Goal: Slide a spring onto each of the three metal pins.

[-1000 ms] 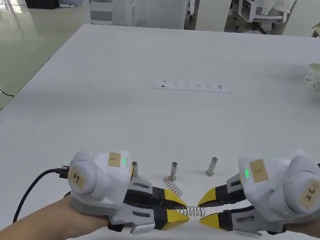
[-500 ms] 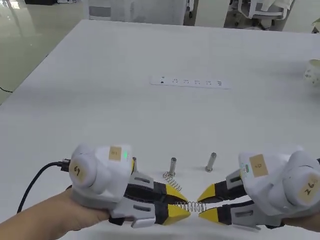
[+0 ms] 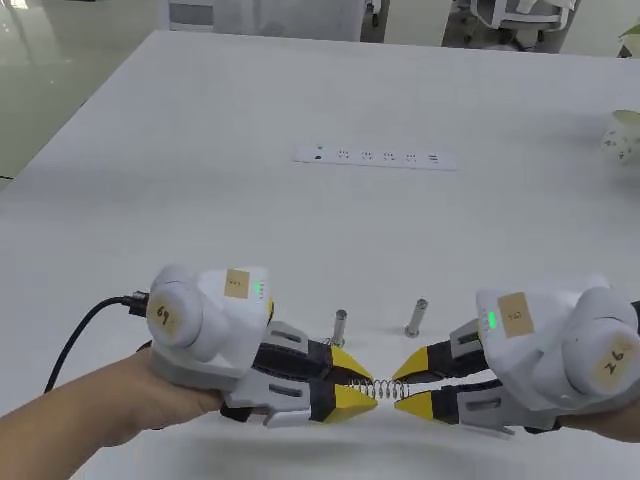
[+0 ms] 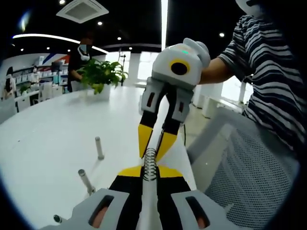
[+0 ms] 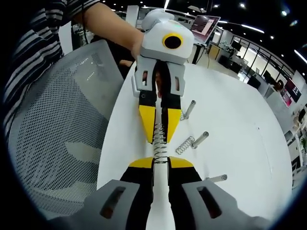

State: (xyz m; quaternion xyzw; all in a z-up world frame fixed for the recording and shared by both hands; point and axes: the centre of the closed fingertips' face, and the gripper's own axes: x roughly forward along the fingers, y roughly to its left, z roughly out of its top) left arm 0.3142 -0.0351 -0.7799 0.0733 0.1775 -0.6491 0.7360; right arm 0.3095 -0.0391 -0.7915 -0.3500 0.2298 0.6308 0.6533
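White bench (image 3: 300, 230): left gripper (image 3: 355, 386), right gripper (image 3: 405, 385) pinch opposite ends of spring (image 3: 383, 386), jaws narrow; probably straightening it for pin (image 3: 415, 318).

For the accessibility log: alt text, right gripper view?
The right gripper and the left gripper each pinch one end of a small coiled metal spring at the edge of a white table. Nearby stand three short metal pins, a second loose spring beside the middle one.

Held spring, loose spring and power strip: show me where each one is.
held spring (image 3: 386, 388): head view, its middle coils.
loose spring (image 5: 183, 145): right gripper view, its middle coils.
power strip (image 3: 377, 157): head view, middle of its top face.
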